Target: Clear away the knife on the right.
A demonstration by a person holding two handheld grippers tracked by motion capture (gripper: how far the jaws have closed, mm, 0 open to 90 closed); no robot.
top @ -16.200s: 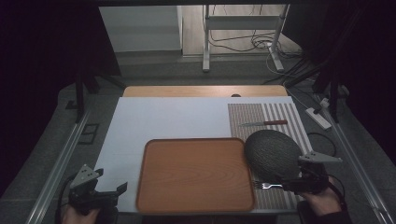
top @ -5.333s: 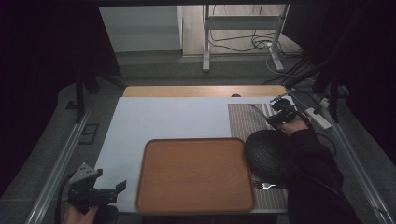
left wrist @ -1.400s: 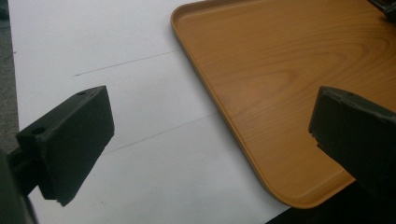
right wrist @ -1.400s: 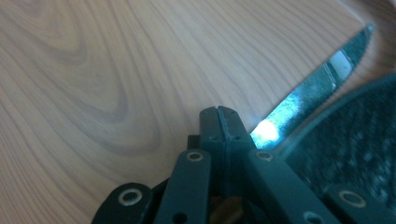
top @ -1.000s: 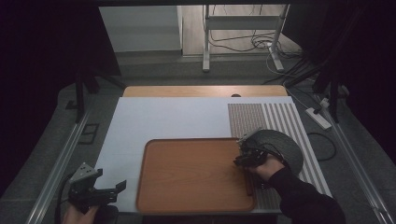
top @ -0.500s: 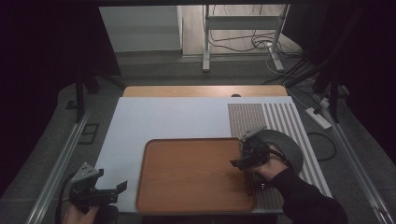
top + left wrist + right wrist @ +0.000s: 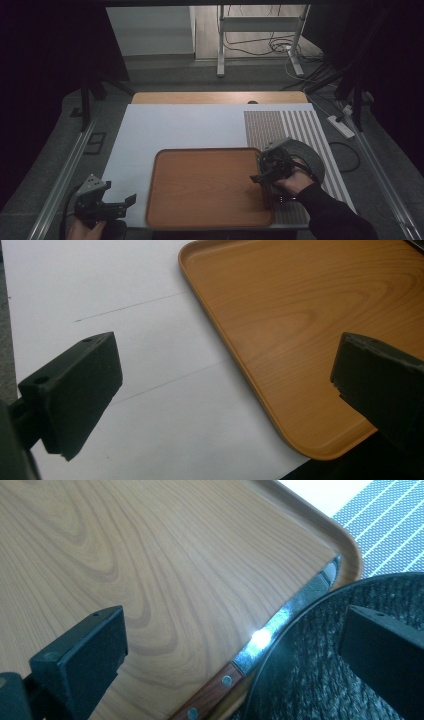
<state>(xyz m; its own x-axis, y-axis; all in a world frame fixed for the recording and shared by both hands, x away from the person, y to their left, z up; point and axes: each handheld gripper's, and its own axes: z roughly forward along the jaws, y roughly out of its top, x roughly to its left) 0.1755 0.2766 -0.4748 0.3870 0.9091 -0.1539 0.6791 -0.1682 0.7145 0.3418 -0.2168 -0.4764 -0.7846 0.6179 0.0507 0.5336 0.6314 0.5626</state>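
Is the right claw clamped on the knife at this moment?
No. In the right gripper view the right claw stands wide open, and the knife lies free along the tray edge beside the dark plate.

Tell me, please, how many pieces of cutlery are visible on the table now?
1. A knife with a wooden handle lies in the tray along its edge, beside the dark plate. Other cutlery may be hidden under the right gripper and hand.
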